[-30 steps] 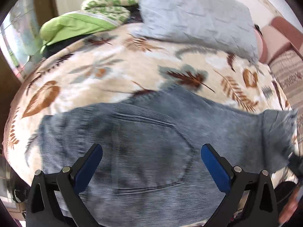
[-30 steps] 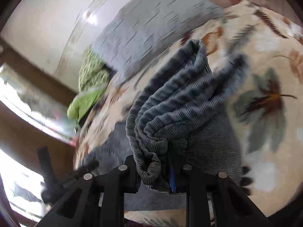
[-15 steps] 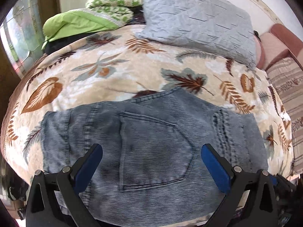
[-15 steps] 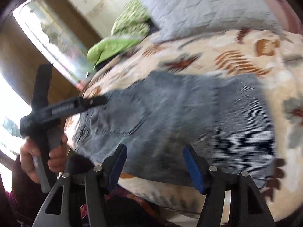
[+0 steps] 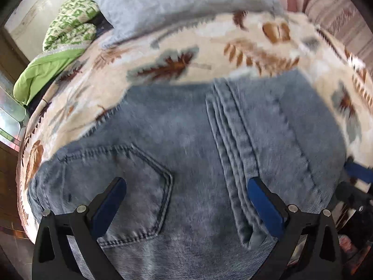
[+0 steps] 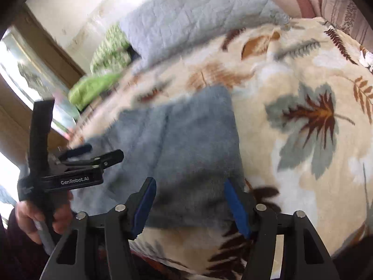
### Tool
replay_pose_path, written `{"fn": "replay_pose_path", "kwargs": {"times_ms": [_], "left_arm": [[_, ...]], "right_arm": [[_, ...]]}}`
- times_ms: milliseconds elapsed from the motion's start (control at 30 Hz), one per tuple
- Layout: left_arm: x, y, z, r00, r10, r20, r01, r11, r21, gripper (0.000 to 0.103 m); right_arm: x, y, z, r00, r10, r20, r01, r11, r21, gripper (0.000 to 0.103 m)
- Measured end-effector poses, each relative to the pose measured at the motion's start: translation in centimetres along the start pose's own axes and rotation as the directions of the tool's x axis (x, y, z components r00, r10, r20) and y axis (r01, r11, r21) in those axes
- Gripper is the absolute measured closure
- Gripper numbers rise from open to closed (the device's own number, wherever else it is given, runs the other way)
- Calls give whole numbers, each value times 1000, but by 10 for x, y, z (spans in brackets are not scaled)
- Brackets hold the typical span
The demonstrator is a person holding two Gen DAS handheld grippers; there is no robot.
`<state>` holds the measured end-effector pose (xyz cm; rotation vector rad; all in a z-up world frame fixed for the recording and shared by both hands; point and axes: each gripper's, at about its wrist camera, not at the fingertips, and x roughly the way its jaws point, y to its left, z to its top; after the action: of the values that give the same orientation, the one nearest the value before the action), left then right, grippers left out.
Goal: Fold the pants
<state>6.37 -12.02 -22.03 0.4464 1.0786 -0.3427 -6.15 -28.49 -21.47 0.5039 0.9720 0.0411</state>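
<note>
Right tool (image 6: 188, 206) has let go since a second ago: it was clamped on a bunched fold of the pants (image 5: 186, 163), now its jaws stand apart over the folded edge, nothing pinched. Left tool (image 5: 186, 200) has come in closer and lower over the seat, also released, pads wide apart and clear of the denim.

Pants lie folded flat on the bed (image 6: 291, 74), near its front edge. Both views are motion-blurred; the right view shows only a grey-blue slab with no seam detail. Waistband is cut off behind the left tool's frame.

Around: grey pillow (image 5: 186, 7) at the head, green bedding (image 5: 49, 67) beside it, striped cushion (image 5: 338, 18) far right. A hand (image 6: 35, 219) grips the left tool's handle at the bed's front edge. Open leaf-print cover lies right of the pants.
</note>
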Motion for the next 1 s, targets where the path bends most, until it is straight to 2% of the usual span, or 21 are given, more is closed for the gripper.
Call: {"fn": "replay_pose_path", "kwargs": {"times_ms": [67,167,300,433,500,600,733,900,1000], "left_arm": [[-3,6,-4,1000,-22,17,23,999,-27,0],[-3,14,0,1000,-21,-13,21,999,-33,0],[-15,25,12,999,-14,41,16,998,-56,0],[-12,25,29,998,8,55,-6,999,-51,0],[-1,20,39,999,25,46,-23,999,-36,0],[23,11,48,998,56,-4,-56,998,5,0],[20,12,45,998,60,10,-60,998,0,0],[3,28,26,1000,3,26,-1,999,-51,0],[-10,38,8,999,-20,38,24,994,-106,0]], "right_arm": [[1,1,-4,1000,-29,-2,29,998,-50,39],[2,10,-1,997,-76,-7,74,991,-112,40],[-7,17,3,998,-47,44,52,990,-131,40],[2,33,18,995,-49,81,63,983,-171,40],[14,36,21,995,-74,68,85,980,-182,40],[36,32,16,994,-113,5,112,977,-181,39],[32,44,6,986,-161,32,163,952,-258,39],[12,51,0,994,-87,62,99,964,-246,39],[20,57,-11,993,-110,45,118,951,-285,39]]}}
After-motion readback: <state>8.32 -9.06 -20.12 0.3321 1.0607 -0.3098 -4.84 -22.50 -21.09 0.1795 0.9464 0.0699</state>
